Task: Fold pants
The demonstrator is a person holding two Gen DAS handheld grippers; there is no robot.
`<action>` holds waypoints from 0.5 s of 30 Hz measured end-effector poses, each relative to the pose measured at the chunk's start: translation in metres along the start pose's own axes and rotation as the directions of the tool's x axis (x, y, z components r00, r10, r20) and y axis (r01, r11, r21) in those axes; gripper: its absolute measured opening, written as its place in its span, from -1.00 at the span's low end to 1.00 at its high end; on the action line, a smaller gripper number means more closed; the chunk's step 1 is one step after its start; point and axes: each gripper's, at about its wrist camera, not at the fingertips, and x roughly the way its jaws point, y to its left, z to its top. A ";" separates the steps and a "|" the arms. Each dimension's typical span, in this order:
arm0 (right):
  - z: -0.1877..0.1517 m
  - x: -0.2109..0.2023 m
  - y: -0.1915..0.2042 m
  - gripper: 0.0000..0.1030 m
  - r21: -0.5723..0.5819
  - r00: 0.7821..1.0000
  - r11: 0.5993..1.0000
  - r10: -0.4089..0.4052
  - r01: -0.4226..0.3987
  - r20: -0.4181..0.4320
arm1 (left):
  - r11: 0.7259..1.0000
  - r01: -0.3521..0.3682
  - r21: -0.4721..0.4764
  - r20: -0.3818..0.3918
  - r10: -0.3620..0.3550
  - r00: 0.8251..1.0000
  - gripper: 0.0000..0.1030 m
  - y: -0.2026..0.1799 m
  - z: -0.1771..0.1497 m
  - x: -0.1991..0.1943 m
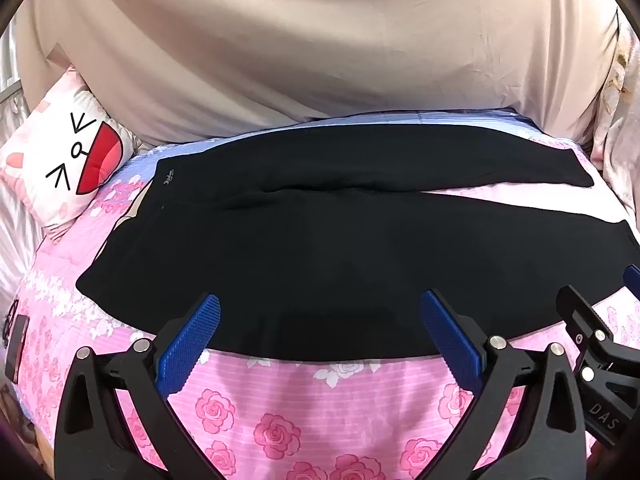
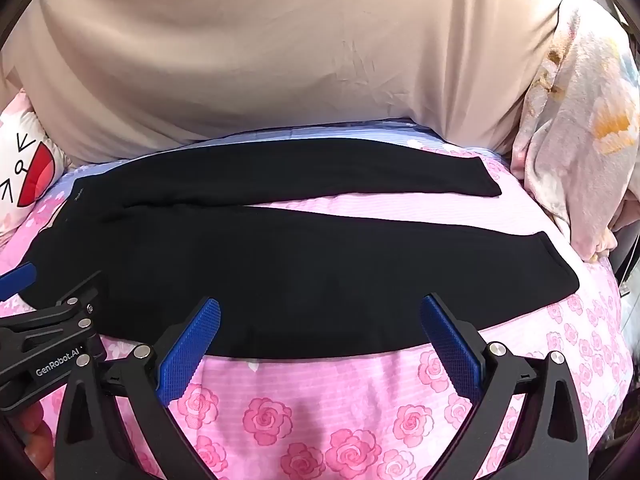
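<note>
Left fingers: my left gripper (image 1: 320,312) is spread wide and grasps nothing; its blue pads (image 1: 188,344) hang over the near edge of the black pants (image 1: 312,264).
Right fingers: my right gripper (image 2: 320,316) is equally released, empty, pads over the same near hem line.
Pants: laid flat across the bed, ahead of both pairs of fingers; waistband off beyond my left fingers, two legs running out past my right fingers, the far leg splayed away from the near one.
Bed cover: pink rose-print sheet (image 1: 280,420) shows beneath and between my fingers.
Left view only: the cartoon-face pillow (image 1: 68,160) in full, beyond the left fingertip by the waistband; the small pale logo (image 1: 170,177) on the waistband; a dark flat object (image 1: 16,348) at the bed's edge, too blurred to name; my right gripper's black frame at the right margin.
Right view only: a crumpled floral blanket (image 2: 580,152) past the leg ends; both leg cuffs clearly; my left gripper's frame marked "GenRobot.AI" beside the left fingertip.
Both views: beige curtain-like cloth (image 2: 280,60) hanging behind the pants.
</note>
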 end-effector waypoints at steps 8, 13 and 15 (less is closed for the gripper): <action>-0.002 -0.001 0.001 0.90 -0.004 1.000 1.000 -0.002 0.002 -0.007 | 1.000 -0.001 0.005 -0.006 0.001 1.000 0.90 -0.002 0.001 0.003; -0.002 0.005 -0.008 0.90 -0.006 1.000 1.000 0.001 -0.001 -0.008 | 1.000 -0.004 0.004 -0.010 0.004 1.000 0.90 -0.003 0.001 0.004; -0.002 0.004 -0.004 0.90 -0.005 1.000 1.000 -0.001 0.001 -0.010 | 1.000 -0.007 0.003 -0.010 0.007 1.000 0.90 -0.003 0.001 0.005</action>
